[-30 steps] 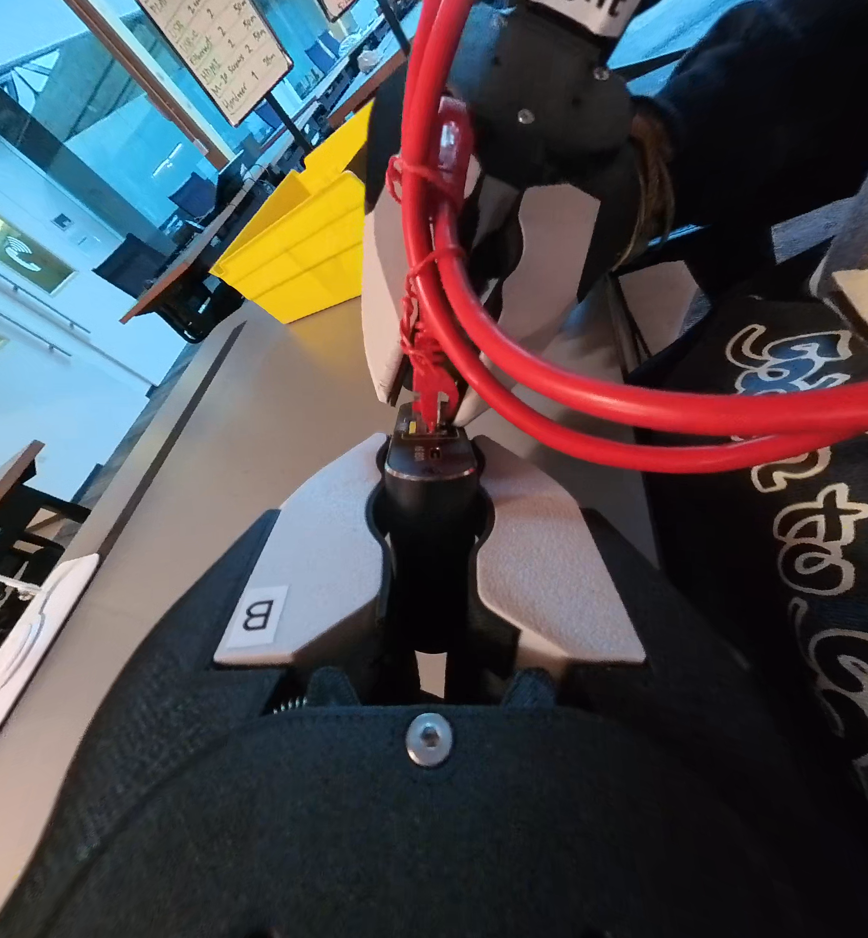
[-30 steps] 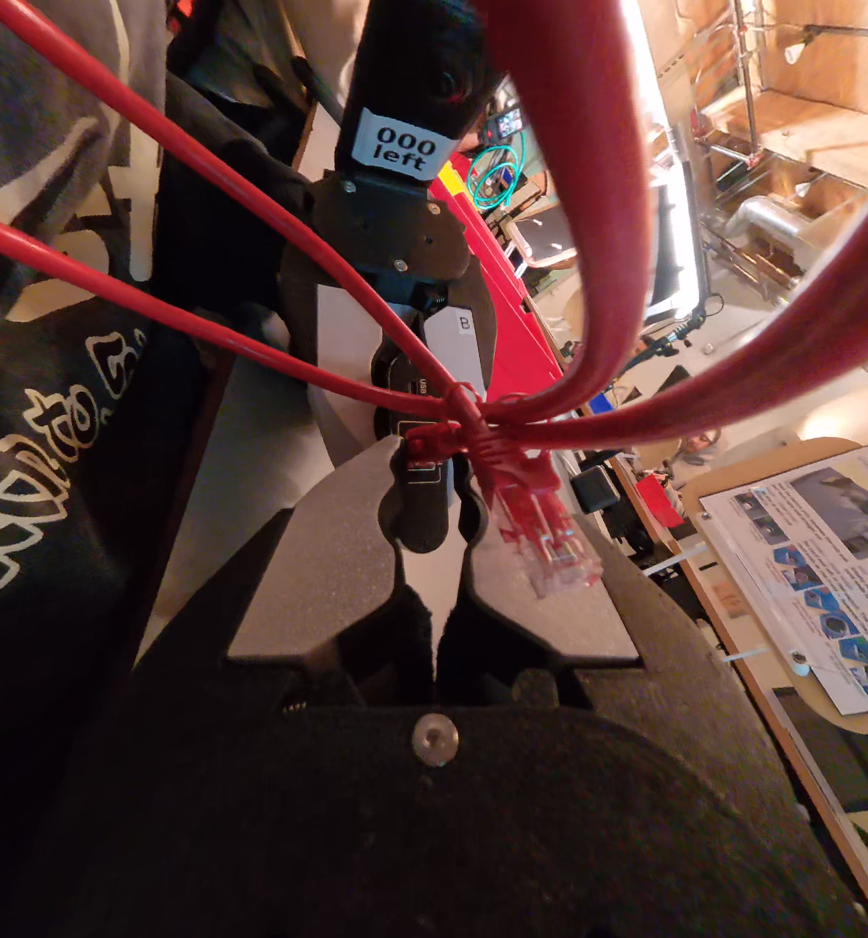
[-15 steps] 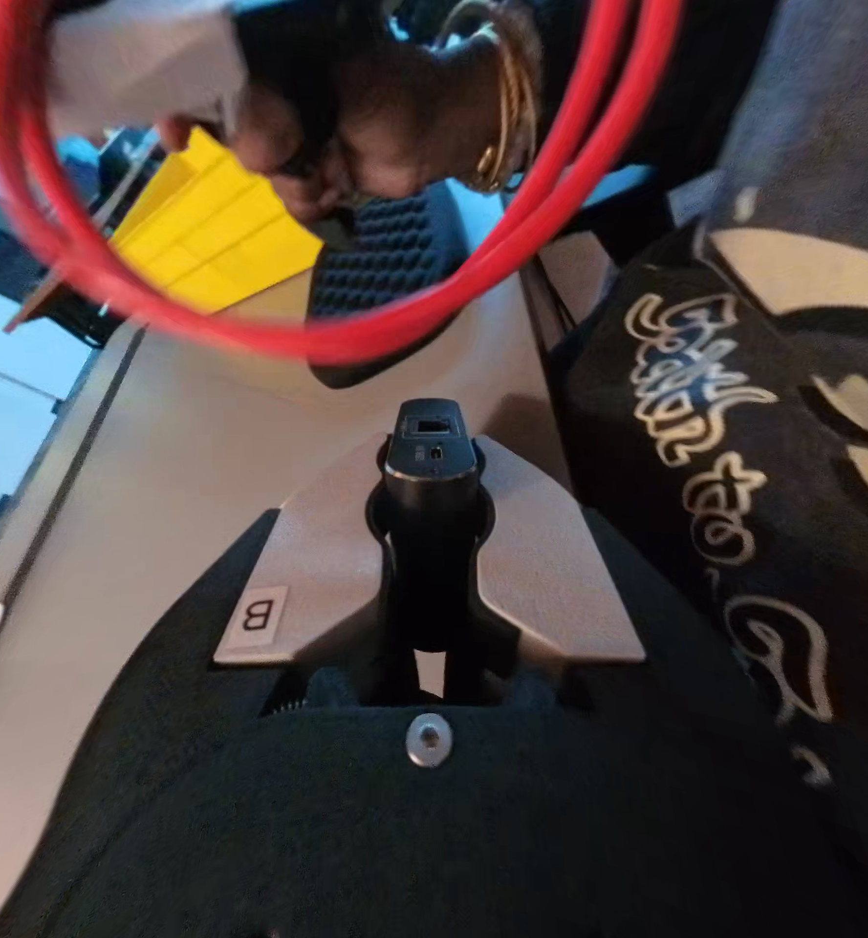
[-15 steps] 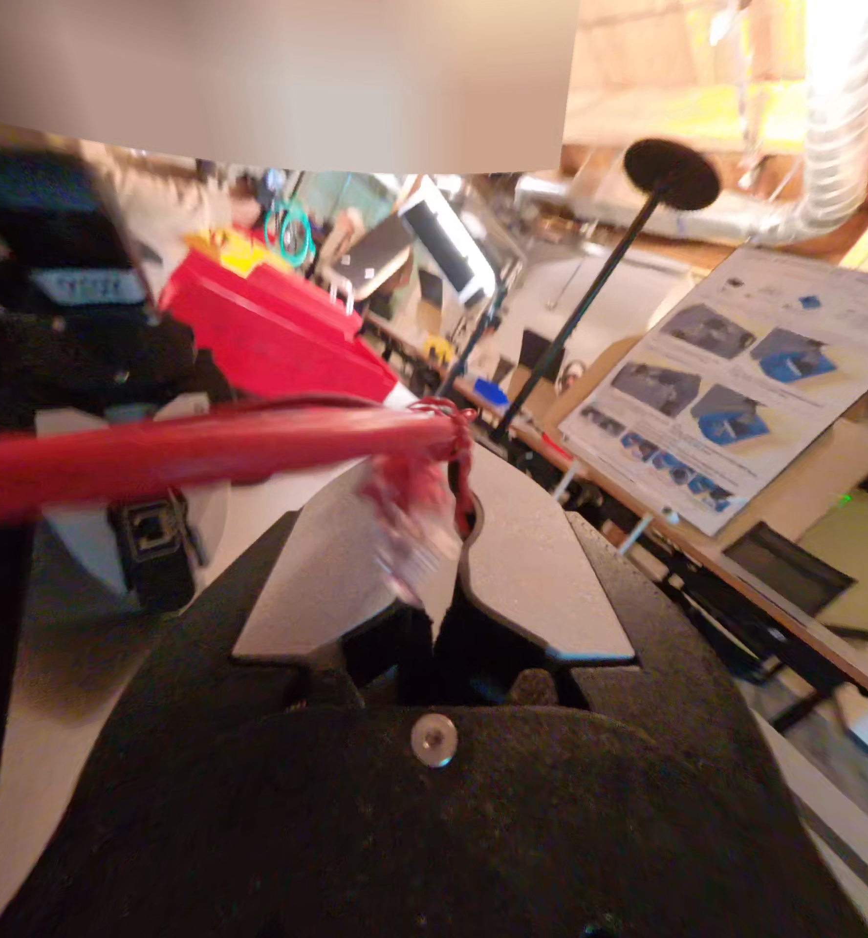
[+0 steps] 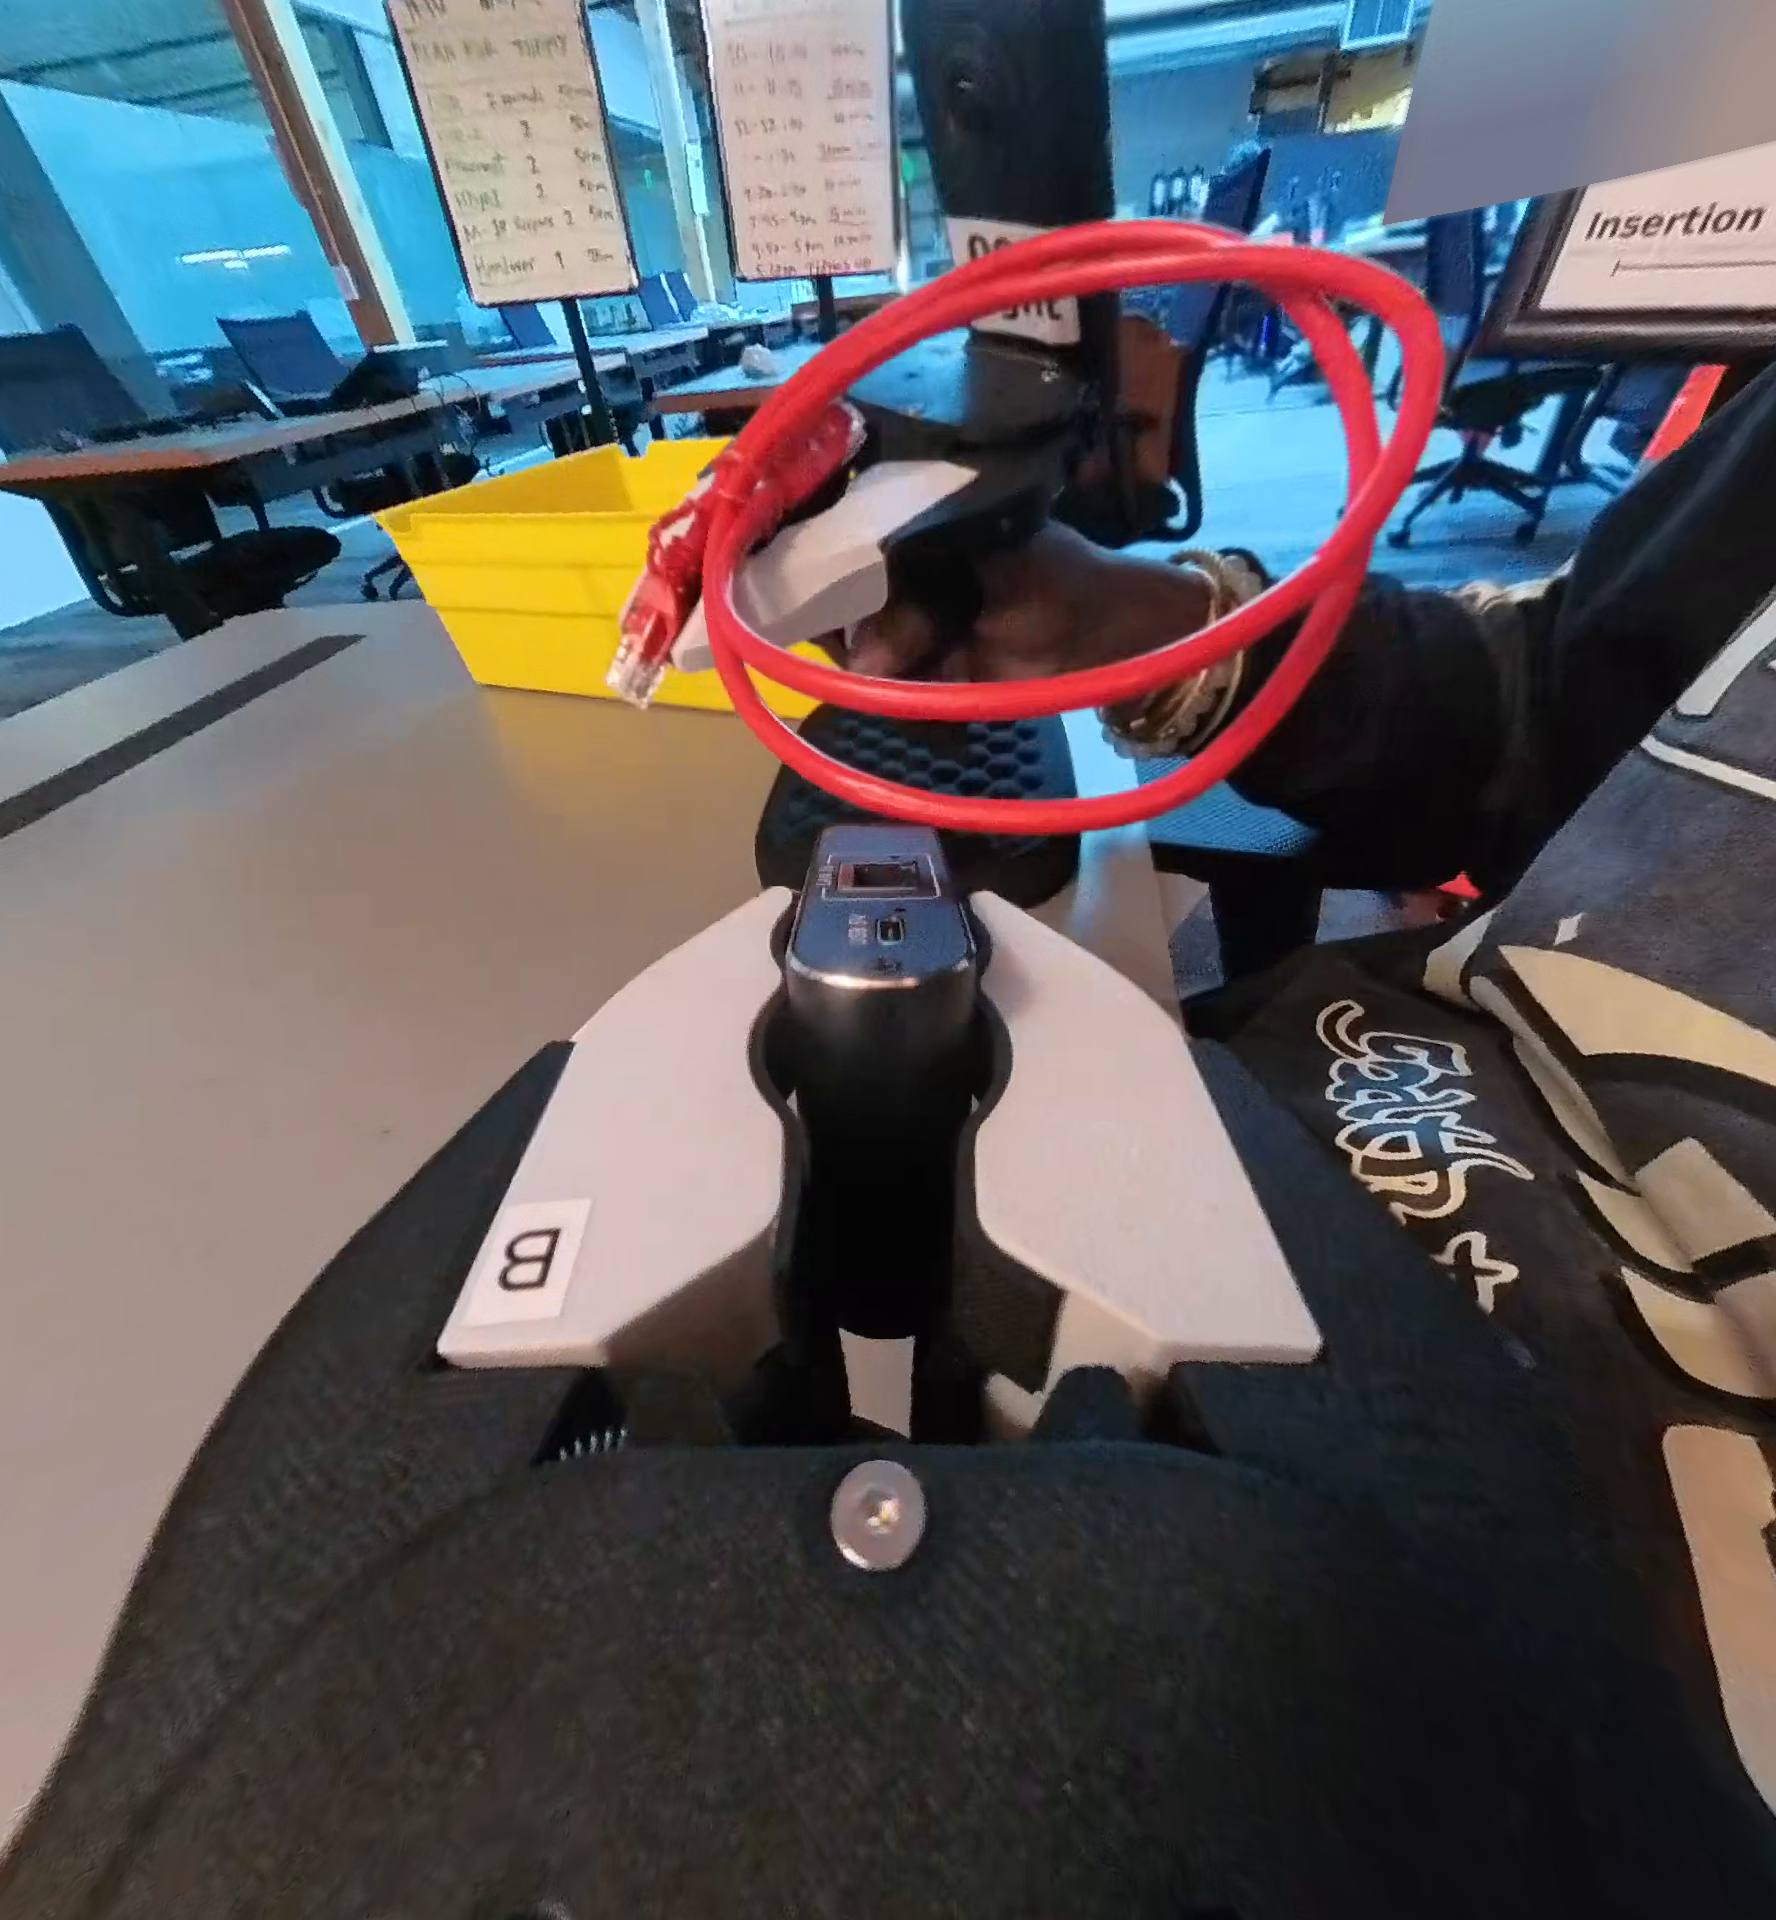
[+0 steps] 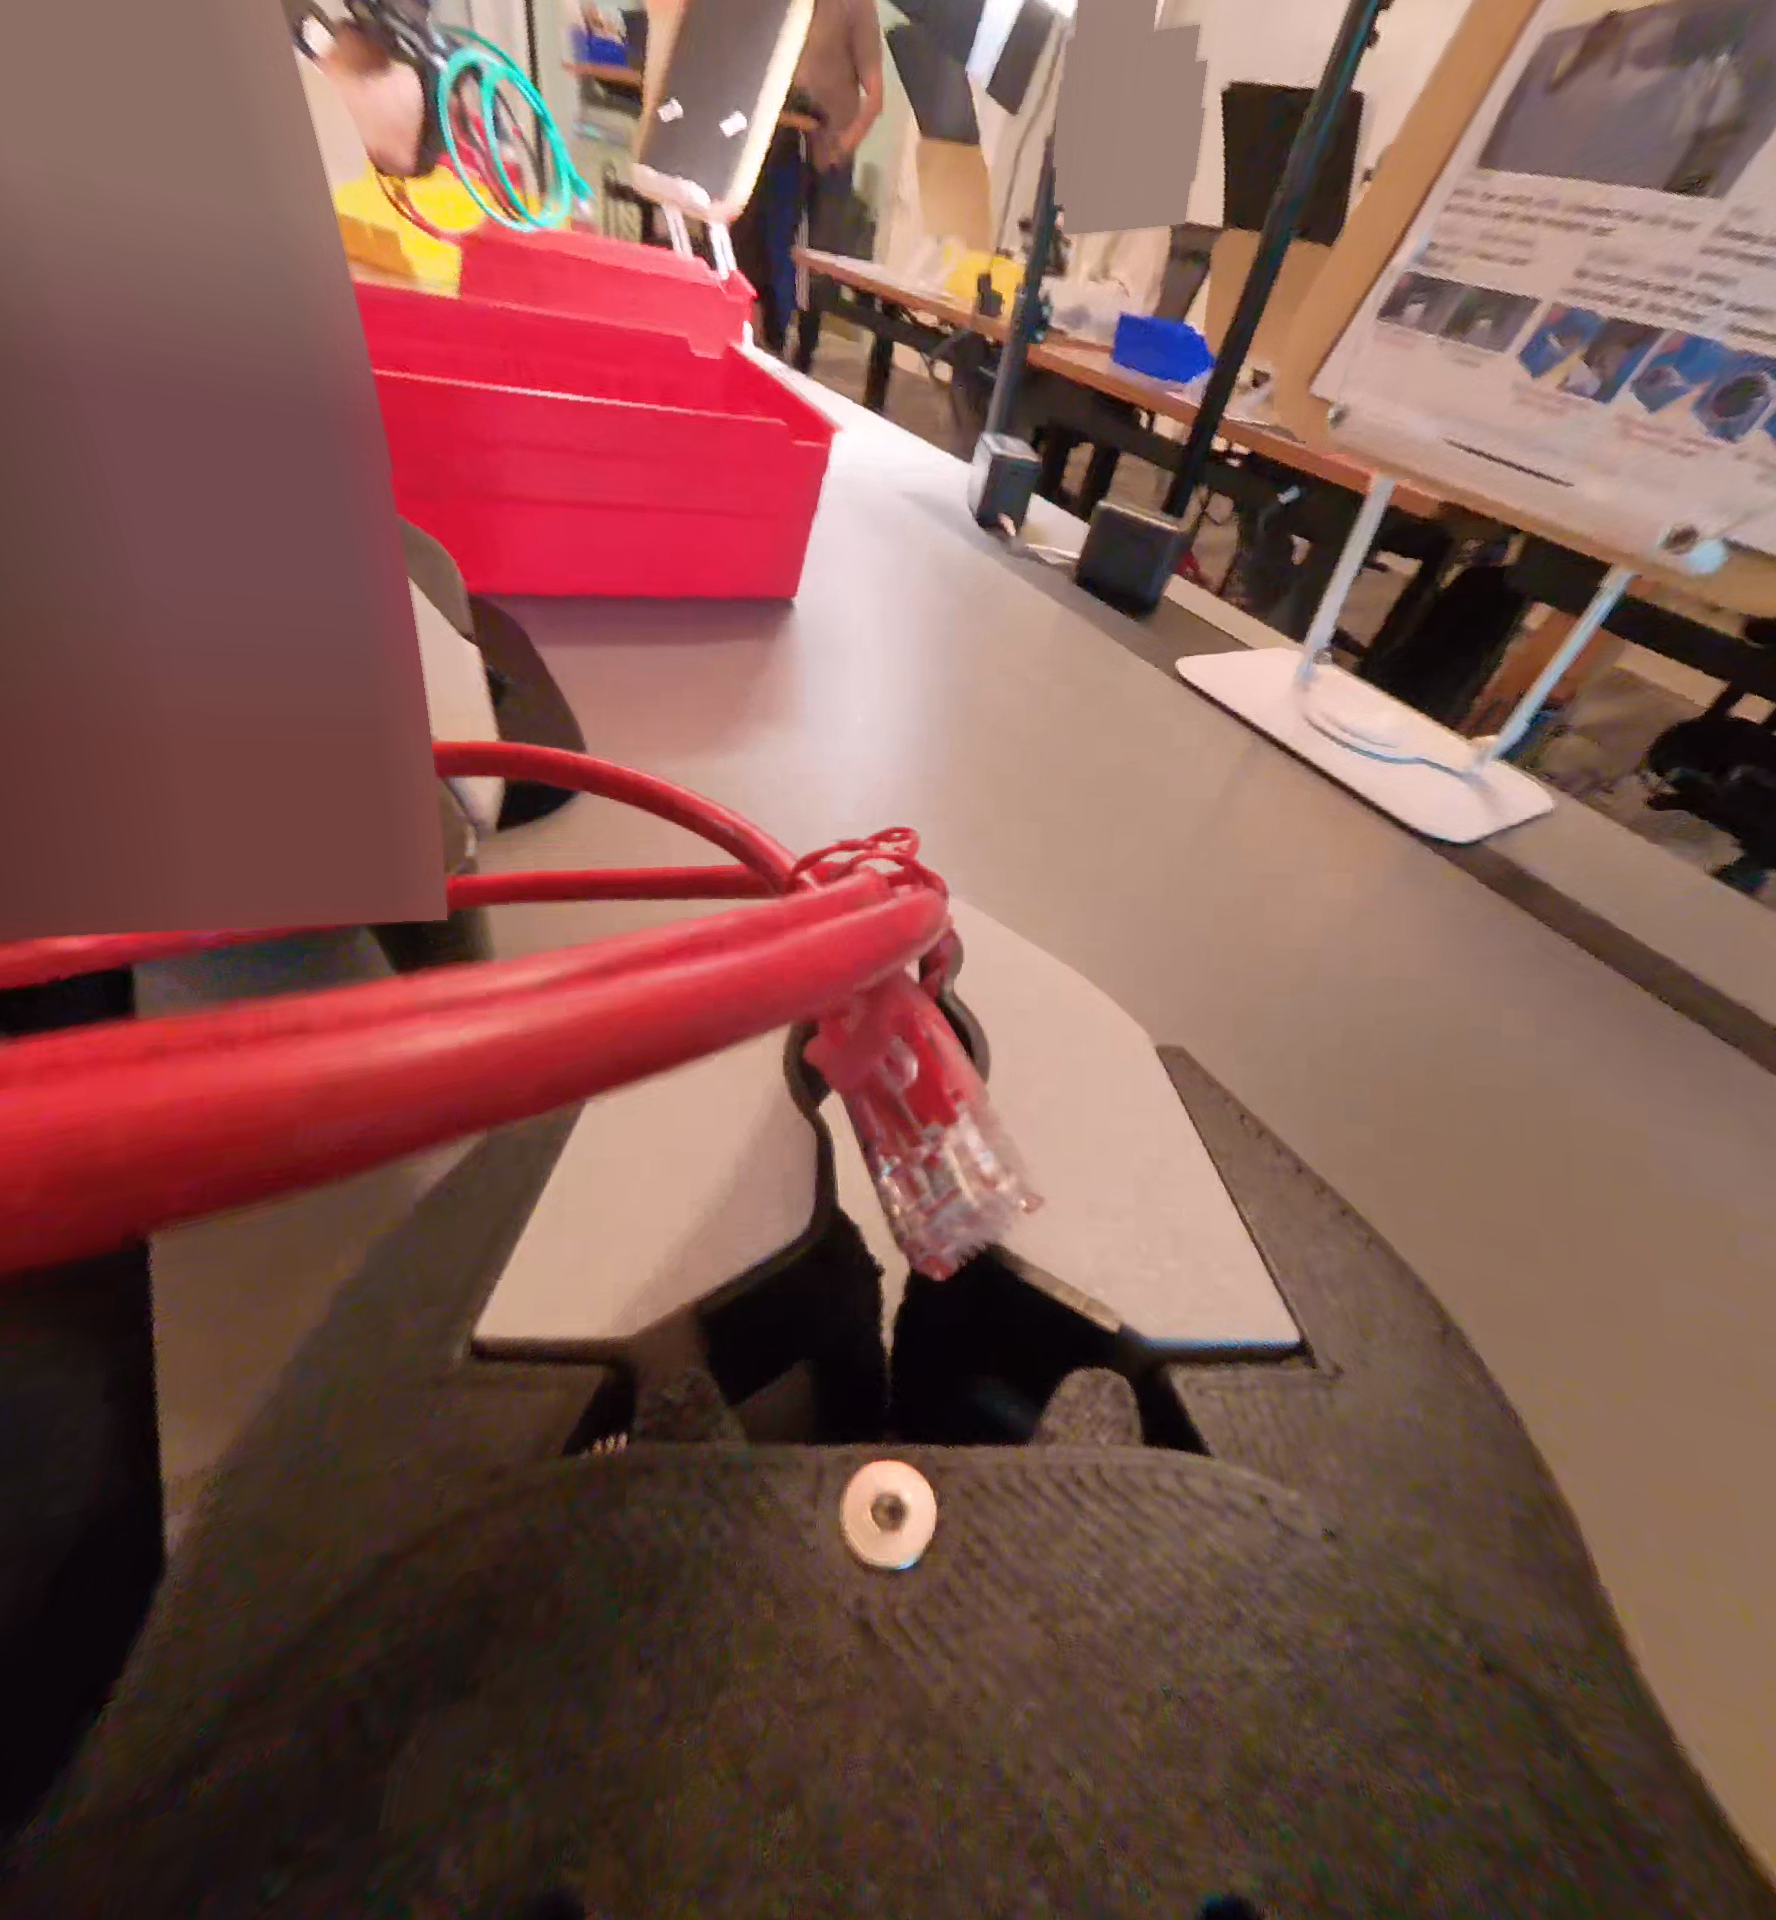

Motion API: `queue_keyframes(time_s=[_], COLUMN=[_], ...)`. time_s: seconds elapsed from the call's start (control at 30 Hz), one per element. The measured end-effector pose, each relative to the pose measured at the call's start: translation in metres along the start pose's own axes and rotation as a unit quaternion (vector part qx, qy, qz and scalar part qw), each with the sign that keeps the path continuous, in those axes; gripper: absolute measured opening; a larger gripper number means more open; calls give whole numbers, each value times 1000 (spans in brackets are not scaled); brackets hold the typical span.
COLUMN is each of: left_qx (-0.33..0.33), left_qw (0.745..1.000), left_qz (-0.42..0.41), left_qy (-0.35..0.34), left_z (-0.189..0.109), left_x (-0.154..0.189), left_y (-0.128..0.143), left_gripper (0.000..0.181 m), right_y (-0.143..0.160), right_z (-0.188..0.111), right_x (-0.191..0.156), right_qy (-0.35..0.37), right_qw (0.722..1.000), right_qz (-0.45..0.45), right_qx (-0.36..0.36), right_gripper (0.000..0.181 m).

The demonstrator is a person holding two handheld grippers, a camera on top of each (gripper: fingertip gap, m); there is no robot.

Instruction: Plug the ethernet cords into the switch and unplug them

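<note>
Unplugged stage: left gripper [image 5: 879,925] clenched on the dark switch [image 5: 879,966], frame centre, port empty. Right gripper [image 6: 889,1049] grasps the coiled red ethernet cord [image 5: 1071,520], upper centre, clear of the switch. Re-plugging would likely require aligning the cord's plug [image 6: 931,1153] with the port.

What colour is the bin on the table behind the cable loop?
Yellow. The bin shows best in the left wrist view, behind the red cable.

Small dark switch [image 5: 879,997] clamped upright between left gripper [image 5: 879,935] fingers, port face up, port empty. Red ethernet cord [image 5: 1071,540], coiled and tied, pinched in right gripper [image 6: 894,1049]; one clear plug [image 6: 951,1195] hangs free over the fingers, apart from the switch.
</note>
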State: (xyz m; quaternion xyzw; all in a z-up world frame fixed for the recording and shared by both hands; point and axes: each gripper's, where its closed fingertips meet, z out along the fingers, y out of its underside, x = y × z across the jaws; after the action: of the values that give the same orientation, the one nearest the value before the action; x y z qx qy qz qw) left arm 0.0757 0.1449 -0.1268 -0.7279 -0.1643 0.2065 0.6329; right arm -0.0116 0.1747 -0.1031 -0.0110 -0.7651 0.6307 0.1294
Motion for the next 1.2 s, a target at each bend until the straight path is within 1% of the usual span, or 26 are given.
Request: queue_keyframes(time_s=[0.1, 0.17, 0.23, 0.3, 0.33, 0.4, 0.47, 0.57, 0.63, 0.67, 0.73, 0.87, 1.03, 1.1, 1.2], left_qx=[11, 17, 26, 33, 34, 35, 36, 35, 34, 34, 32, 35, 35, 36, 36], left_qw=[1000, 1000, 1000, 999, 999, 999, 999, 999, 999, 999, 999, 999, 999, 999, 999], left_qz=[-7, -11, -13, -16, -18, -18, -16, -15, -14, -12, -12, -8, -7, -7, -3], left_qy=[-2, -3, -4, -5, -5, -7, -8, -6, -7, -8, -7, -6, -2, -2, -3], left_z=[-2, -2, -4, -5, -5, -5, -5, -5, -5, -5, -4, -5, -6, -6, -6], left_x=[-2, -3, -3, -4, -5, -5, -5, -4, -4, -4, -4, -3, -1, -1, -1], left_y=[-3, -4, -6, -8, -8, -8, -8, -8, -8, -7, -7, -7, -7, -7, -7], left_gripper=[26, 26, 26, 26, 26, 26, 26, 26, 26, 26, 27, 26, 26, 26, 26], right_y=[-11, -28, -49, -71, -75, -72, -56, -20, 1, 11, 33, 75, 122, 130, 131], right_z=[-11, -29, -59, -103, -128, -179, -222, -277, -305, -313, -316, -303, -298, -298, -294], right_x=[23, 51, 85, 122, 138, 166, 182, 188, 182, 178, 171, 170, 167, 171, 181], right_qy=[35, 89, 156, 254, 305, 410, 490, 554, 571, 568, 541, 486, 437, 433, 439], right_qw=[999, 994, 984, 962, 946, 903, 853, 781, 738, 727, 719, 714, 680, 673, 686], right_qz=[-19, -42, -57, -66, -61, -41, -31, 6, 40, 61, 101, 179, 252, 252, 236], right_qx=[-34, -51, -71, -78, -93, -124, -177, -289, -356, -381, -424, -471, -532, -544, -530], right_gripper=[12, 13, 13, 13, 12, 12, 13, 13, 14, 14, 13, 13, 14, 14, 14])
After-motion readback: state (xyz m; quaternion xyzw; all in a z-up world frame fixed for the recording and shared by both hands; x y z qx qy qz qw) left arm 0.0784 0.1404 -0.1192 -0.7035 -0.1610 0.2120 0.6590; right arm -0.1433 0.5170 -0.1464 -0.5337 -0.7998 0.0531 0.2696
